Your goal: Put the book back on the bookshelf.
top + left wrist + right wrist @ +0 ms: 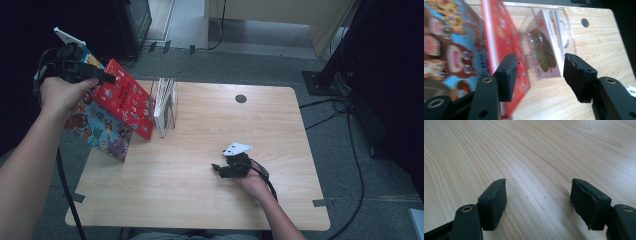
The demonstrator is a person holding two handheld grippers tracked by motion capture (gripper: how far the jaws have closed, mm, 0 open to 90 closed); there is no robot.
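Nearest to us, our right gripper (216, 168) rests low over the bare wooden table (210, 200), near the right of the middle. Its jaws stand wide apart with nothing between them; in the right gripper view we see just wood grain past the pads (494, 202).

Farther off at the far left, our left gripper (111, 78) hovers at the top edge of the red book (126, 97). This book stands tilted, leaning left against the blue cartoon book (100, 131) behind it, its long side running from the far left down toward the near right. In the left gripper view the red book (506, 50) lies just beside the left pad, not clamped; the jaws are well open and we judge they hold nothing.

Just right of the red book stands the clear rack (167, 107) with a few thin books upright in it. The left hand is far nearer, so we judge the next move is its own: the book goes rightward into the rack, spine kept parallel to its slots.
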